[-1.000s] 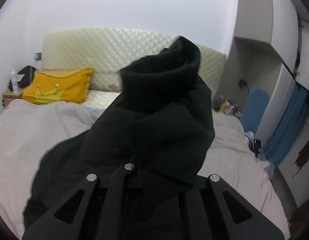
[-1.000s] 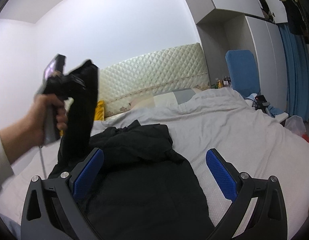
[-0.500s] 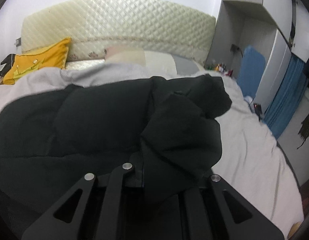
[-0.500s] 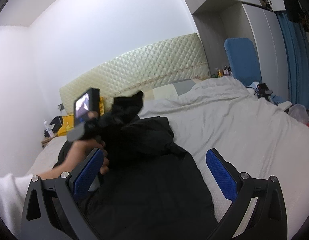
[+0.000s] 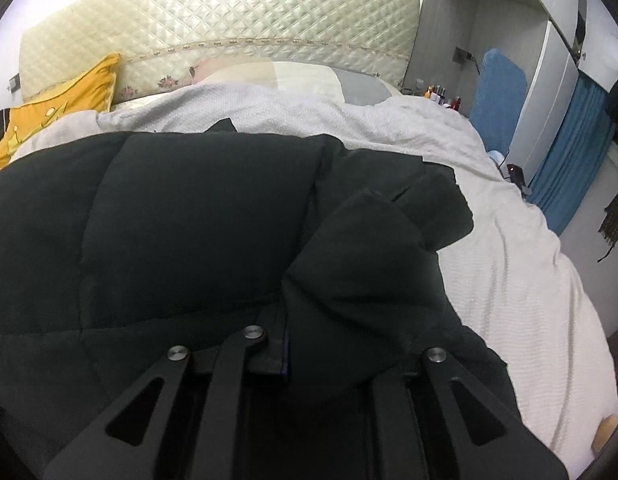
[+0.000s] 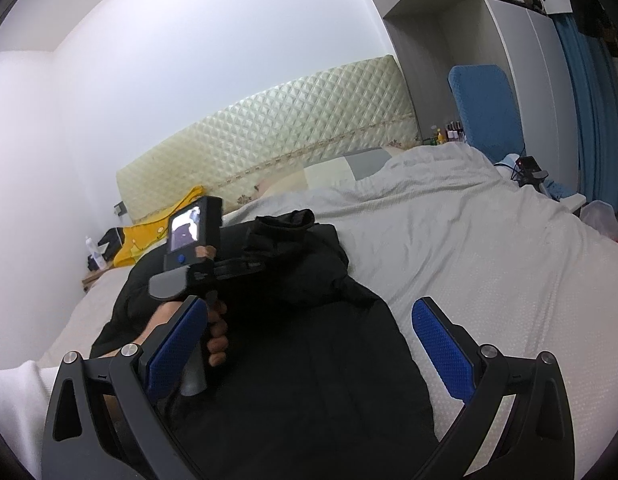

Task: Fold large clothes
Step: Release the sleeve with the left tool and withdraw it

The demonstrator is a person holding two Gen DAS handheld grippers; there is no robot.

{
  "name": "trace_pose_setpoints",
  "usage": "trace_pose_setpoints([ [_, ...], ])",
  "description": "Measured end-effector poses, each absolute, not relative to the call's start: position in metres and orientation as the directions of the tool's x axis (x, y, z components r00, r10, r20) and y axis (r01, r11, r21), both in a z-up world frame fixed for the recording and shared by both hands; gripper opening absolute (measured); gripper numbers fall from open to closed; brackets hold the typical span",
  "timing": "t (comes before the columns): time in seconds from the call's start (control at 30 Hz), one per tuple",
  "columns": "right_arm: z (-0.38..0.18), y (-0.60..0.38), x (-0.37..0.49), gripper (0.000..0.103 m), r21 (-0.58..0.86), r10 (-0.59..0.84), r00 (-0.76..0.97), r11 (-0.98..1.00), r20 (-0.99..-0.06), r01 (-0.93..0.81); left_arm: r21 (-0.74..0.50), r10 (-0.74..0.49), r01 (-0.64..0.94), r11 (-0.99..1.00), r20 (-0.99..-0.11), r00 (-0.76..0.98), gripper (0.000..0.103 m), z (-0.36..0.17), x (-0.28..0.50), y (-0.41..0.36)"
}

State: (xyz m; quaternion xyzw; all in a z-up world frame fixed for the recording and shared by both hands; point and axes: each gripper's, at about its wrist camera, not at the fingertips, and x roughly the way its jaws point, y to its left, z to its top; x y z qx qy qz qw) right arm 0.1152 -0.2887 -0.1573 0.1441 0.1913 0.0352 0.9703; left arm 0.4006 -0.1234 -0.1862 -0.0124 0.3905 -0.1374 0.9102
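While the bed point(image 6: 469, 240) serves as the folding surface, its pale cover carries the black coat point(image 5: 189, 220), which lies spread across the near half, well short of the quilted headboard point(image 5: 229, 20). One bunched part of the coat, probably a sleeve or hood point(image 5: 369, 260), sits folded over onto the body, and the left claw point(image 5: 285, 360) rests low at its near end, so that the fold can be laid down where it belongs. Its jaws have just been opening a little; dark cloth lies between them, though whether the pads press on it cannot be told. The right claw point(image 6: 309, 344) hovers over the near hem with its blue pads wide apart and nothing between them, seemingly ready for the next edge. A hand point(image 6: 213, 332) in a white sleeve grips the handle of the left tool.

Around the work stand a wardrobe point(image 5: 549, 80), a blue chair point(image 6: 485, 112), a yellow pillow point(image 5: 61, 96) by the headboard, and small bottles point(image 6: 449, 132) on a far shelf. None of these crowds the coat; only the rumpled cover beside it might catch a fold.
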Motion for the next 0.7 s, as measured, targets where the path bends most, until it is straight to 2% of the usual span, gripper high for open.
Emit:
trace_pose_setpoints([
  [0.07,-0.158,-0.288,0.116,0.103,0.293,0.123,0.923,0.956,-0.364,-0.012,-0.117,-0.257,0.25,0.961,-0.707,0.659,0.016,-0.182,0.396,-0.124],
  [0.13,-0.158,-0.285,0.117,0.103,0.286,0.125,0.923,0.958,-0.365,-0.016,-0.113,-0.255,0.252,0.961,-0.714,0.652,0.029,-0.18,0.392,-0.124],
  [0.2,-0.157,-0.282,0.118,0.103,0.273,0.127,0.923,0.962,-0.364,-0.024,-0.129,-0.263,0.248,0.96,-0.716,0.646,0.057,-0.177,0.387,-0.121],
  [0.23,-0.157,-0.28,0.118,0.103,0.268,0.127,0.923,0.963,-0.364,-0.027,-0.135,-0.268,0.247,0.959,-0.712,0.649,0.065,-0.174,0.383,-0.119],
  [0.27,-0.157,-0.28,0.118,0.103,0.263,0.128,0.923,0.964,-0.363,-0.03,-0.136,-0.27,0.25,0.959,-0.708,0.653,0.08,-0.171,0.379,-0.117],
  [0.3,-0.155,-0.279,0.117,0.103,0.257,0.124,0.926,0.966,-0.356,-0.031,-0.136,-0.276,0.257,0.957,-0.704,0.655,0.084,-0.167,0.374,-0.115],
  [0.57,-0.127,-0.27,0.125,0.103,0.237,0.178,0.935,0.966,-0.306,-0.106,-0.168,-0.29,0.238,0.957,-0.617,0.732,0.084,-0.114,0.343,-0.064],
  [0.7,-0.101,-0.255,0.144,0.103,0.192,0.211,0.935,0.968,-0.286,-0.16,-0.152,-0.245,0.192,0.969,-0.571,0.783,0.084,-0.091,0.336,-0.026],
])
